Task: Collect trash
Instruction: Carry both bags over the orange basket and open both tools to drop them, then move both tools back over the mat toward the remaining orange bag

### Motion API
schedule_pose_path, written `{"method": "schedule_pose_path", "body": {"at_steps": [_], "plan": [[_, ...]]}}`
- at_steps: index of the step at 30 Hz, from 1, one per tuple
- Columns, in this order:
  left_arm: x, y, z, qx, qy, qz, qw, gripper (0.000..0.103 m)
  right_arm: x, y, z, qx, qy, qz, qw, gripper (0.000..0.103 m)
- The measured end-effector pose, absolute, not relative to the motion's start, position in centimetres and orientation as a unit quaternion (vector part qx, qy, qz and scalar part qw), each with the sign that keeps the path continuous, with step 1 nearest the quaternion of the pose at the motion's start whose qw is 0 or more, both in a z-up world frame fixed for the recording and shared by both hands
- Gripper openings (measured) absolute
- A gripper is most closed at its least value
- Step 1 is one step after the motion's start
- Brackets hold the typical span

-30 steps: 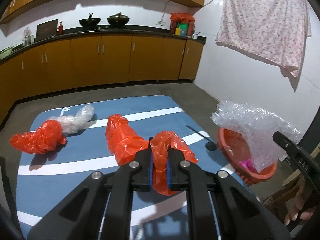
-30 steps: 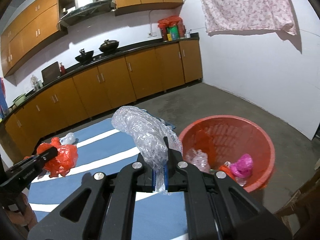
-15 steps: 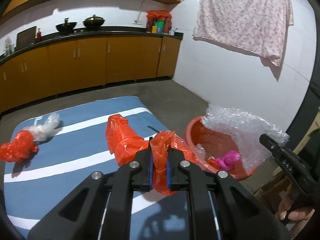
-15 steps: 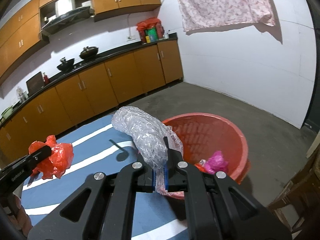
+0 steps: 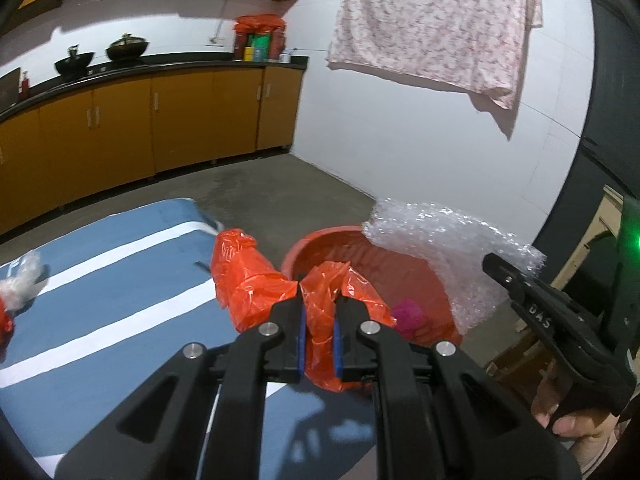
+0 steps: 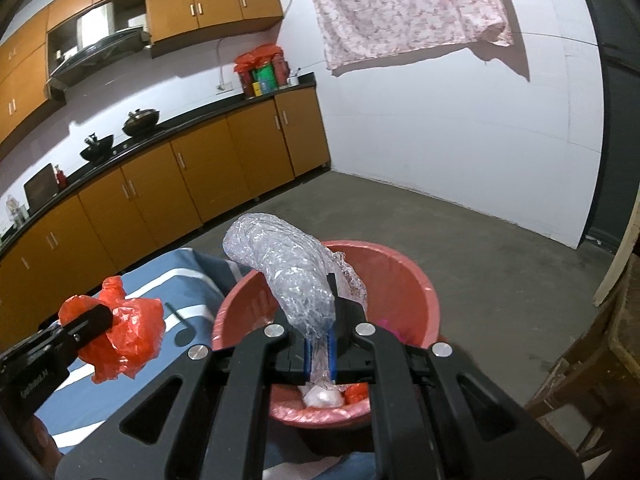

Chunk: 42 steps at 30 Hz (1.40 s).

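Note:
My left gripper [image 5: 319, 340] is shut on a crumpled red plastic bag [image 5: 256, 284], held in the air at the near left rim of the red basin [image 5: 320, 242]. My right gripper [image 6: 319, 350] is shut on a roll of clear bubble wrap [image 6: 288, 268] that hangs over the red basin [image 6: 412, 276]. In the left wrist view the bubble wrap [image 5: 436, 248] shows above the basin's right side. A pink scrap [image 5: 408, 314] lies inside the basin, with white and red scraps under the right gripper. The red bag [image 6: 128, 336] appears left of the basin in the right wrist view.
A blue rug with white stripes [image 5: 100, 280] covers the floor at left, with a clear plastic wad [image 5: 20, 280] on its far left. Orange cabinets [image 5: 140, 128] line the back wall. A cloth [image 5: 436, 20] hangs on the white wall. Wooden furniture [image 6: 592, 364] stands at right.
Both grippers have swung right with their loads. The red bag now sits at the basin's rim and the bubble wrap hangs over the basin. The rug's other trash has slid off to the left.

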State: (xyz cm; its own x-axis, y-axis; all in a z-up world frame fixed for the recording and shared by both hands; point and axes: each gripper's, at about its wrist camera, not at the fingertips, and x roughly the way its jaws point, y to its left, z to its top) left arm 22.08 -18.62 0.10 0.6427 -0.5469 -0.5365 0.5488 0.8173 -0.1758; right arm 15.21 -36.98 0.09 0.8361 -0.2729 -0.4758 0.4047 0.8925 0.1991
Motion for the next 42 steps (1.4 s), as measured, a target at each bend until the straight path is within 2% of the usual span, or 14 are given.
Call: {"method": "schedule_pose_path", "body": {"at_steps": [18, 21, 24, 26, 27, 29, 31, 34, 36, 42], "plan": [[25.8, -26.6, -3.1, 0.019, 0.311, -0.361, 0.879, 0.011, 18.3, -41.3, -1.4, 0.180, 0.226, -0.174, 0.941, 0.006], [26.5, -27.1, -4.2, 0.018, 0.318, -0.361, 0.876, 0.018, 18.9, -41.6, -2.1, 0.183, 0.236, -0.163, 0.941, 0.007], [27.0, -27.0, -5.1, 0.016, 0.329, -0.353, 0.876, 0.033, 19.2, -41.8, -3.0, 0.184, 0.251, -0.155, 0.938, 0.021], [27.3, -26.9, -5.6, 0.015, 0.334, -0.347, 0.876, 0.036, 19.0, -41.8, -3.4, 0.190, 0.252, -0.154, 0.936, 0.049], [27.4, -26.8, -5.8, 0.014, 0.337, -0.345, 0.876, 0.038, 18.7, -41.8, -3.5, 0.195, 0.250, -0.155, 0.936, 0.052], [27.5, -26.1, -6.1, 0.010, 0.342, -0.336, 0.877, 0.041, 18.3, -41.9, -3.7, 0.198, 0.250, -0.156, 0.935, 0.054], [27.6, -25.4, -6.2, 0.007, 0.344, -0.327, 0.880, 0.048, 18.0, -42.1, -3.7, 0.200, 0.250, -0.159, 0.934, 0.055], [27.4, -23.3, -6.2, 0.008, 0.335, -0.305, 0.891, 0.061, 17.1, -42.2, -3.6, 0.196, 0.248, -0.172, 0.933, 0.062], [26.9, -21.3, -6.1, 0.008, 0.328, -0.282, 0.901, 0.067, 16.7, -42.1, -3.6, 0.194, 0.249, -0.180, 0.932, 0.063], [25.5, -15.3, -6.0, 0.002, 0.319, -0.223, 0.921, 0.075, 16.3, -40.6, -3.7, 0.193, 0.260, -0.174, 0.930, 0.063]]}}
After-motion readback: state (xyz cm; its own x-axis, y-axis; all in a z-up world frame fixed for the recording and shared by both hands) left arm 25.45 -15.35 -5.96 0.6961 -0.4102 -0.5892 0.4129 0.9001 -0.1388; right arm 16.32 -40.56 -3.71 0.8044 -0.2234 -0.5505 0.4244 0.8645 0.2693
